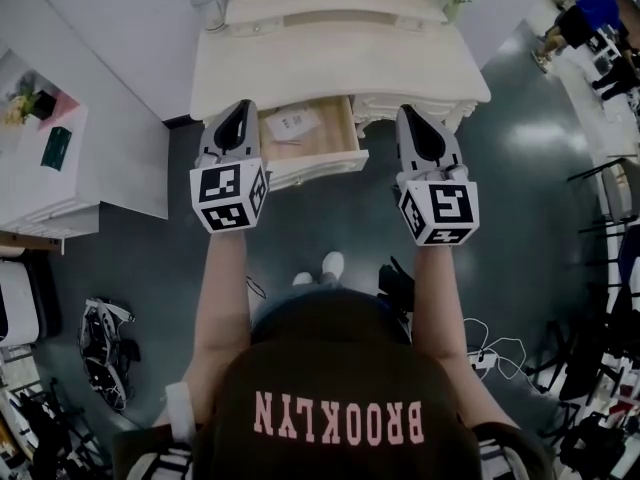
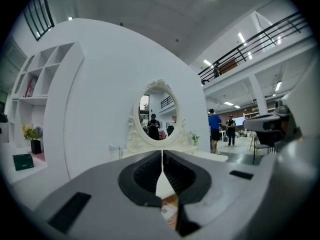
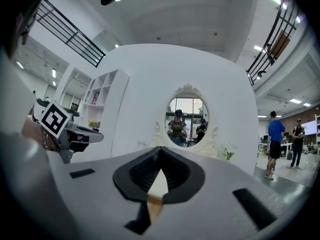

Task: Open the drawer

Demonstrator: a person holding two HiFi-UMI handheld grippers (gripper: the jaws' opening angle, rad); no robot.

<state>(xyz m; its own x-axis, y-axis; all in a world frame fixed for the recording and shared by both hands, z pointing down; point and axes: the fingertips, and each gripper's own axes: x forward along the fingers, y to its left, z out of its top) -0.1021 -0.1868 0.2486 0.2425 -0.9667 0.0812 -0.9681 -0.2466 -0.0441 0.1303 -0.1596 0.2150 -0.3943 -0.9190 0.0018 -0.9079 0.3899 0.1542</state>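
A cream dressing table point(image 1: 340, 63) stands ahead, and its drawer point(image 1: 325, 146) is pulled out, showing a wooden bottom with a paper point(image 1: 292, 123) in it. My left gripper point(image 1: 237, 110) hovers over the drawer's left end, shut and holding nothing. Over the table's front edge, right of the drawer, my right gripper point(image 1: 413, 116) is also shut and empty. Both point level at the table's oval mirror point(image 2: 160, 113). In the left gripper view my left gripper point(image 2: 162, 160) has its jaws meeting at the tip. My right gripper point(image 3: 160, 156) looks the same in the right gripper view.
A white shelf unit point(image 1: 55, 173) with flowers and a green box stands at the left. Cables and gear point(image 1: 105, 343) lie on the dark floor. Chairs and people point(image 1: 585, 18) are at the far right. The person's shoes point(image 1: 322, 268) are below the drawer front.
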